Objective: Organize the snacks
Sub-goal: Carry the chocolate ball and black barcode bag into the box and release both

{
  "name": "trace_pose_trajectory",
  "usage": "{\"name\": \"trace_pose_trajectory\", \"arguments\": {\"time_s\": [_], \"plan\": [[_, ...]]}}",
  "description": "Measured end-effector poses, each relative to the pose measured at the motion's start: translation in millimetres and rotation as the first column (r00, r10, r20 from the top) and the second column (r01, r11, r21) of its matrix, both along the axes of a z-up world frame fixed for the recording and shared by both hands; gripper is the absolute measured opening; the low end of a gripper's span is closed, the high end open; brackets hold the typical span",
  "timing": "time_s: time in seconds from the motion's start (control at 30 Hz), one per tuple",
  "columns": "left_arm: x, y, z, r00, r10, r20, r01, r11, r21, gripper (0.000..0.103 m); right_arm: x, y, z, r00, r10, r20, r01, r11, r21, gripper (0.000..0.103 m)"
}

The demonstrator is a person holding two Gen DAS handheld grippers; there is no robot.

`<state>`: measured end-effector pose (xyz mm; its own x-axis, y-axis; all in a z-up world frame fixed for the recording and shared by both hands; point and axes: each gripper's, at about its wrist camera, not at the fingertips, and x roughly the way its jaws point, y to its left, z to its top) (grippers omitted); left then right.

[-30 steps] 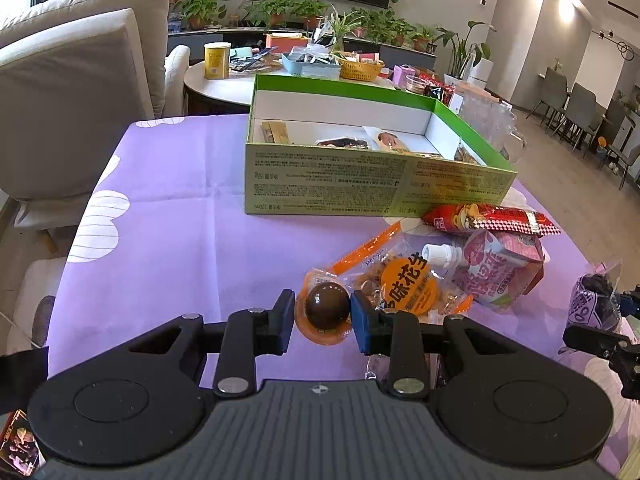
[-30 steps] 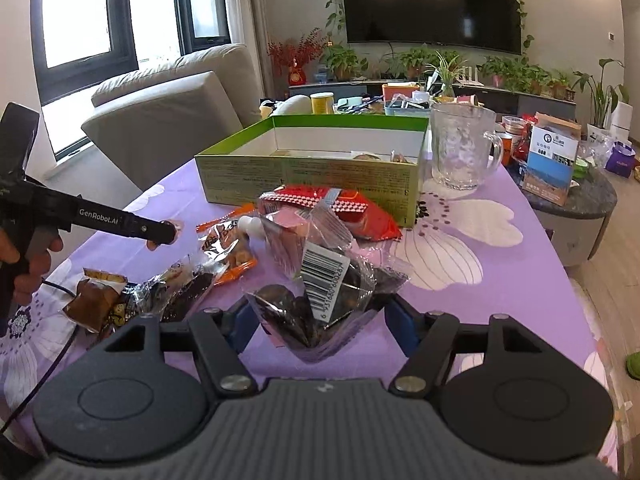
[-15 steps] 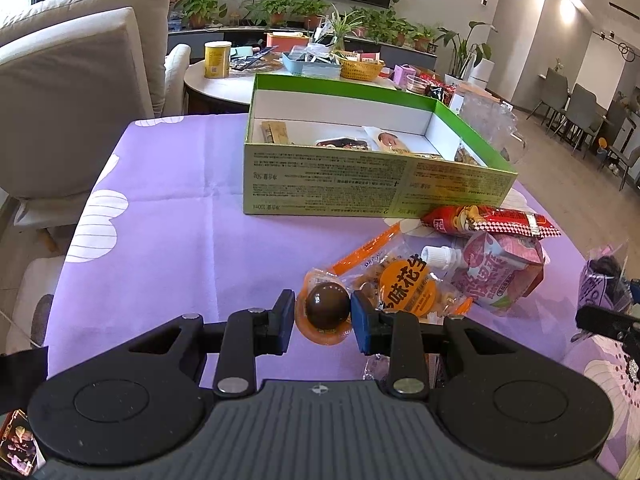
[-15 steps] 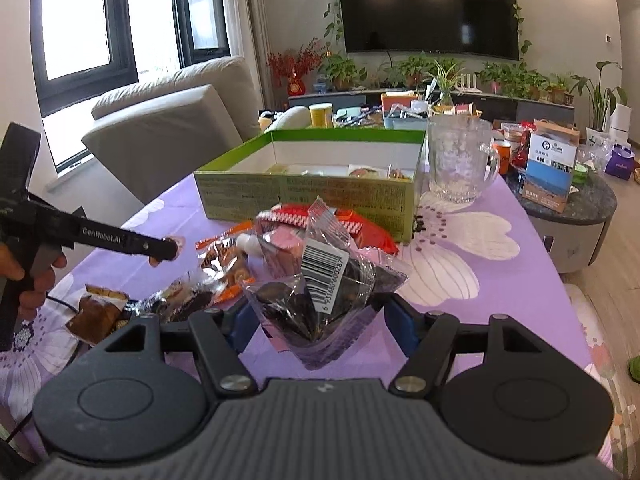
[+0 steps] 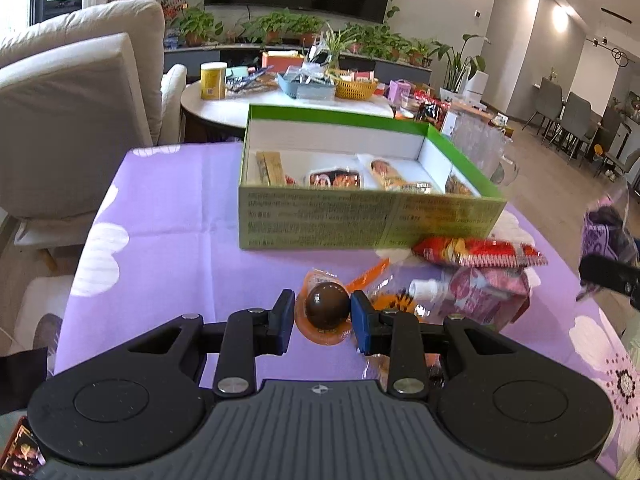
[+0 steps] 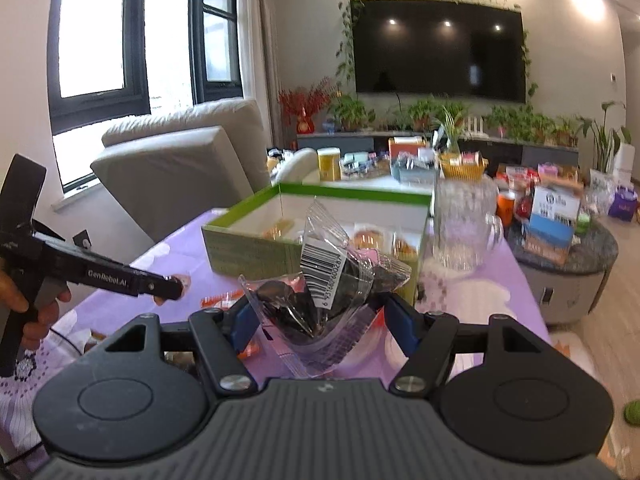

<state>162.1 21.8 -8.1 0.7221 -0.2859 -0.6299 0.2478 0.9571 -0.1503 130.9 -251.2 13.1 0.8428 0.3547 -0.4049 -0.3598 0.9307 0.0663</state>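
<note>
The left gripper (image 5: 323, 314) is clamped on a brown ball snack (image 5: 327, 311) in an orange wrapper, low over the purple tablecloth (image 5: 168, 240). The right gripper (image 6: 318, 316) grasps a clear bag (image 6: 320, 292) of dark snacks, lifted, with the green box (image 6: 256, 254) at twelve o'clock beyond it.

Left gripper (image 5: 323, 315) clamped on a brown ball snack (image 5: 327, 310) low over the counter (image 5: 172, 216). Right gripper (image 6: 319, 316) clamped on a clear snack bag (image 6: 320, 280), raised above counter.
</note>
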Motion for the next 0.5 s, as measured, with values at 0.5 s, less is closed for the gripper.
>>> {"name": "trace_pose_trajectory", "arguments": {"time_s": [0.5], "plan": [[71.2, -17.7, 35.8, 0.995, -0.040, 0.096, 0.039, 0.999, 0.015, 0.028, 66.2, 20.6, 18.1, 0.994, 0.050, 0.093, -0.052, 0.999, 0.014, 0.069]]}}
